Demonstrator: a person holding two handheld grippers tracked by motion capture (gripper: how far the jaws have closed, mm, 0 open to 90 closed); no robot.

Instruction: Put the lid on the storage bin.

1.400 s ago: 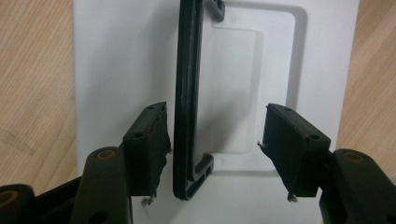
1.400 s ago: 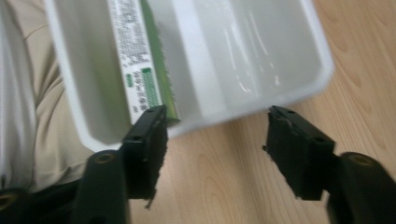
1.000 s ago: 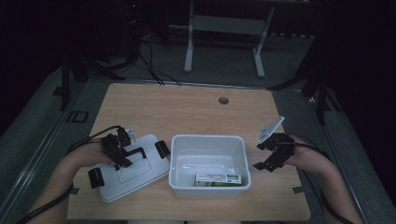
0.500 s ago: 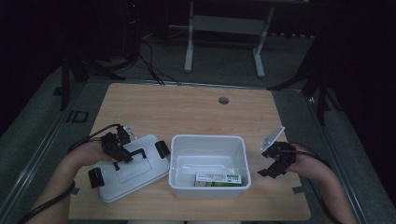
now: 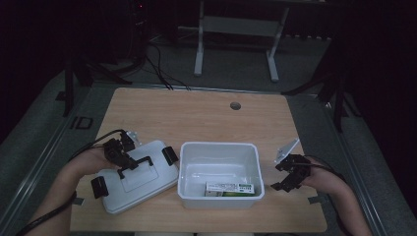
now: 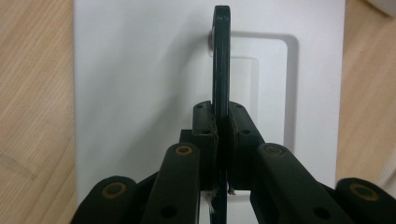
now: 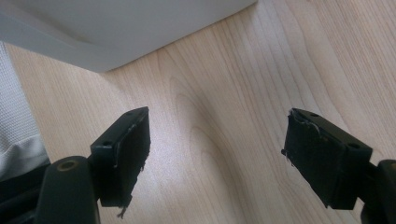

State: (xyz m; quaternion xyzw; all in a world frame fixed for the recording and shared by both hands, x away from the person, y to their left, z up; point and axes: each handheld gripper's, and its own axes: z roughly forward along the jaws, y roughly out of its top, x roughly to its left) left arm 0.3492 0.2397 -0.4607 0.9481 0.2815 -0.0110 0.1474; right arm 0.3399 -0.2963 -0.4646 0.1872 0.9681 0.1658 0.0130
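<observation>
Two grippers working: left gripper (image 6: 220,140) has just been closing, now pinching the flat white lid's (image 5: 140,179) thin black handle (image 6: 221,56); right gripper (image 7: 217,161) is hovering wide open over grainy wooden worktop (image 7: 224,84).

High view: fixed above near table (image 5: 206,113) edge, facing fwd & down, far off, whole top in frame. Left gripper view: very close, looking along own jaws onto white lid (image 6: 140,70), same lid (image 5: 142,184) at lower left of high view. Right gripper view: close, tilted down at bare wood, corner of white bin (image 7: 116,28) upper left, same bin (image 5: 219,147) at centre of high view.
</observation>
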